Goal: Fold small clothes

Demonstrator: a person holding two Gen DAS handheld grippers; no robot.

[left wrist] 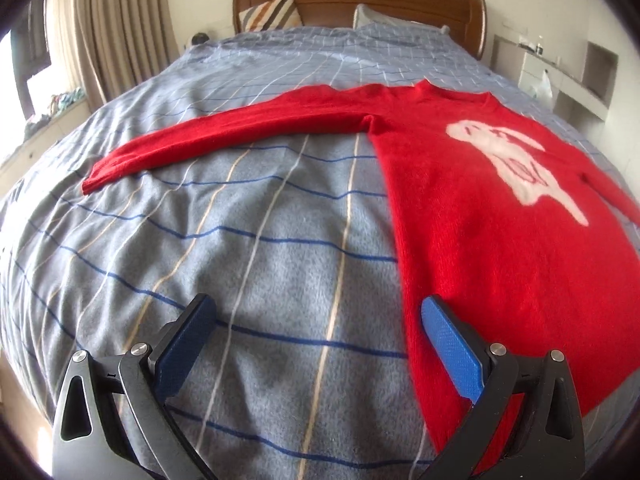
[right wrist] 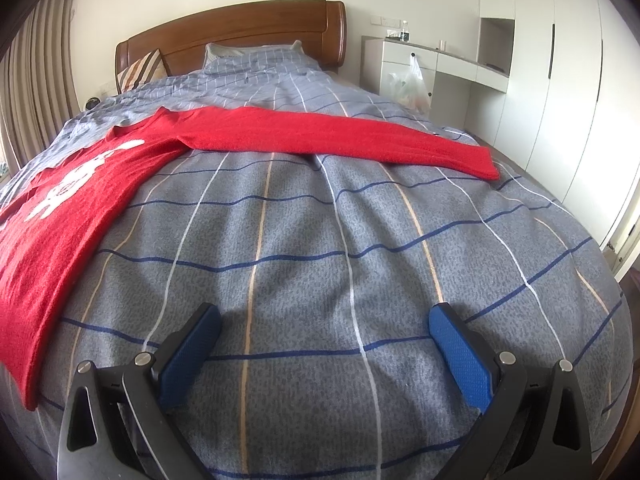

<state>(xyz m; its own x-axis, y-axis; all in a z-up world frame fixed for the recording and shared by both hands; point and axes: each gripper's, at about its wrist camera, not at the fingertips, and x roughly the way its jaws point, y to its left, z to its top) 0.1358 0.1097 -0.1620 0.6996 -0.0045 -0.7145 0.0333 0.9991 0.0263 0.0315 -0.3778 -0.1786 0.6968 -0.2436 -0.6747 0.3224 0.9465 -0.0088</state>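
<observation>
Lying flat and face-up across the bed: one red sweater (left wrist: 472, 216), long-sleeved, with a white figure (left wrist: 516, 160) on the chest; both sleeves spread straight out to the sides, one sleeve (left wrist: 224, 136) reaching toward the curtain side, the other sleeve (right wrist: 344, 136) toward the wardrobe side. Beneath it, a grey-blue checked bedspread (right wrist: 304, 240) with white, tan and navy lines, lightly rumpled. Left gripper (left wrist: 316, 320): fingers spread wide apart, holding nothing, hovering at the sweater's lower side edge, the blue pad (left wrist: 448, 344) of one over the red knit. Right gripper (right wrist: 324, 328): fingers likewise released and empty, over bare bedspread, well apart from the garment. Beyond: wooden headboard (right wrist: 240, 28), striped cushion (left wrist: 272, 14), pillow (right wrist: 256, 58), beige curtains (left wrist: 116, 28), white desk (right wrist: 452, 60) with a hanging plastic bag (right wrist: 412, 80), white wardrobe (right wrist: 568, 80).
</observation>
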